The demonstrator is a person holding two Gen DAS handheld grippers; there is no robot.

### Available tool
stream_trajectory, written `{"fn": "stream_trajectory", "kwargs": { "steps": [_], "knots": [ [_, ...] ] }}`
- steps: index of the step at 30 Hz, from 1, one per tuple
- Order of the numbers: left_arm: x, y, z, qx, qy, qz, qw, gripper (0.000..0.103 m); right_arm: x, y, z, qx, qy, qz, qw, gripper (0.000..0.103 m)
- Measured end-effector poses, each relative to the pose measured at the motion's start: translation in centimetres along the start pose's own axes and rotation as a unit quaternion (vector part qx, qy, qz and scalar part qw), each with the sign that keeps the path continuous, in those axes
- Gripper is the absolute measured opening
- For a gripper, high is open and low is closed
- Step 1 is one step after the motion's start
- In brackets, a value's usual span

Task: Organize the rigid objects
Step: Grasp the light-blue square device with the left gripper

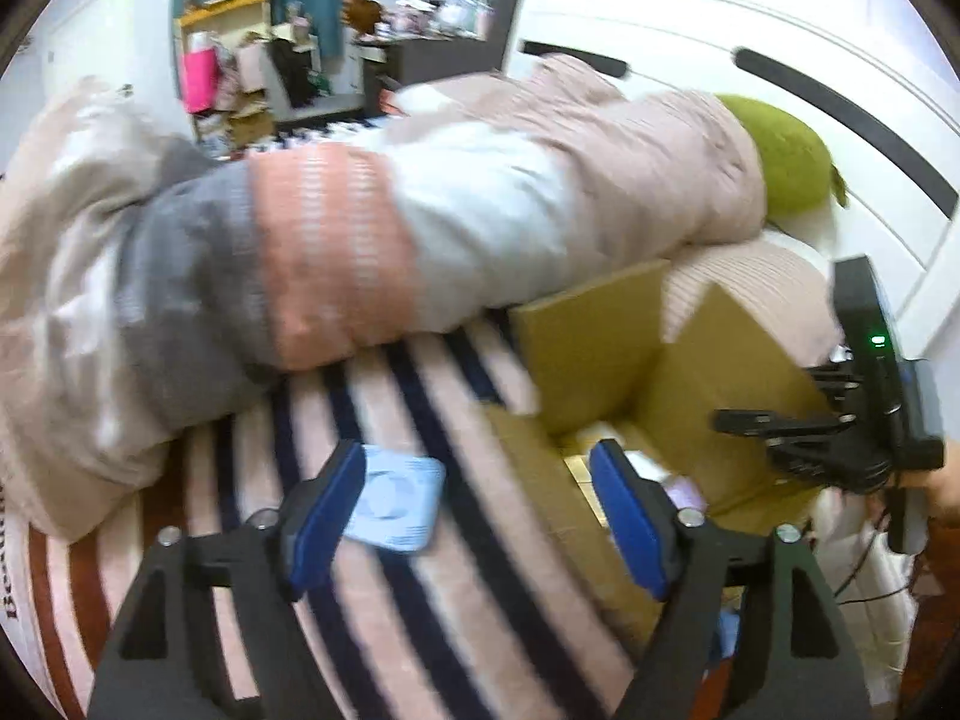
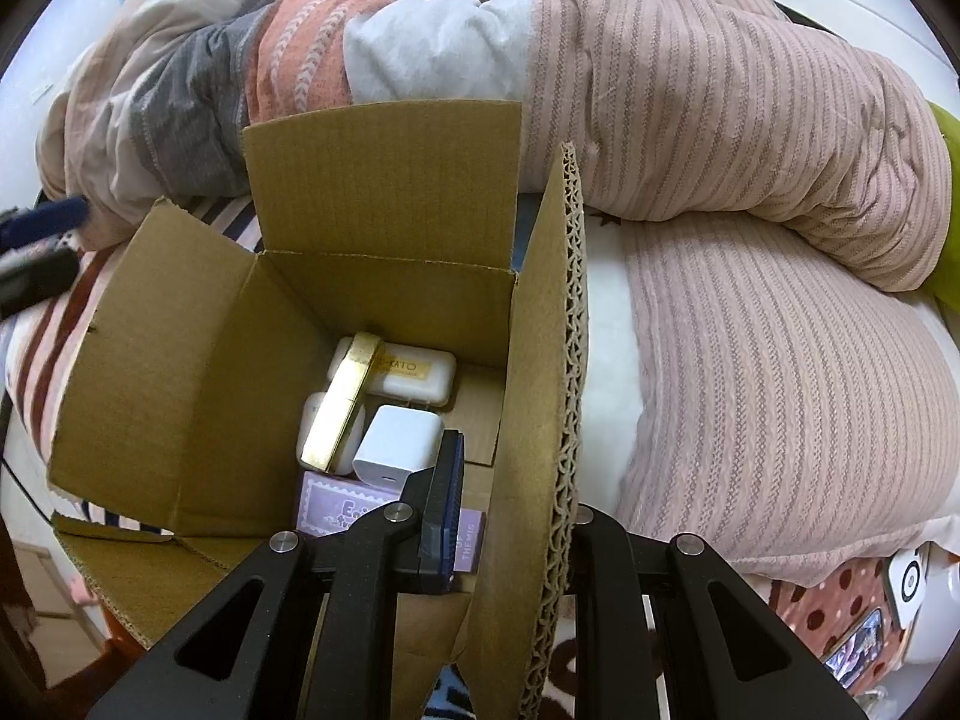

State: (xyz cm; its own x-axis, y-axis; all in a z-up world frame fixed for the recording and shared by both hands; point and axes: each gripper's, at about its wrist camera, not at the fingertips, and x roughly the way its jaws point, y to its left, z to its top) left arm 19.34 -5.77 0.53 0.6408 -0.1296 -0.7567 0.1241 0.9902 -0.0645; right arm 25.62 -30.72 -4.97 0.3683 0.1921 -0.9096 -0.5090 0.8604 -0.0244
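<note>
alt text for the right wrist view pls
The right gripper straddles the upright right flap of an open cardboard box on a bed. Inside lie a white charger, gold bar, white case and purple box.

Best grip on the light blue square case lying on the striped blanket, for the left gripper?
The light blue case lies flat on the striped blanket, so come from above. Pinch its two opposite side edges; the left gripper looks open wide enough, but should shift left, since the case sits by its left finger.
</note>
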Motion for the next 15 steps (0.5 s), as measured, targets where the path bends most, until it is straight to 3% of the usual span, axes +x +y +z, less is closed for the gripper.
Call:
{"fn": "stream_trajectory", "kwargs": {
  "steps": [7, 12, 15],
  "knots": [
    [3.2, 6.2, -4.2, -0.001, 0.027, 0.034, 0.9991, 0.082, 0.1, 0.0, 0.0, 0.001, 0.003, -0.001, 1.000, 0.013],
    [7.8, 5.8, -6.7, 0.026, 0.052, 0.020, 0.9981, 0.082, 0.1, 0.0, 0.0, 0.002, 0.003, 0.000, 1.000, 0.013],
    [10.9, 4.4, -7.3, 0.051, 0.066, 0.019, 0.9963, 0.088, 0.1, -0.2, -0.1, 0.002, 0.002, 0.001, 1.000, 0.013]
  ]
}}
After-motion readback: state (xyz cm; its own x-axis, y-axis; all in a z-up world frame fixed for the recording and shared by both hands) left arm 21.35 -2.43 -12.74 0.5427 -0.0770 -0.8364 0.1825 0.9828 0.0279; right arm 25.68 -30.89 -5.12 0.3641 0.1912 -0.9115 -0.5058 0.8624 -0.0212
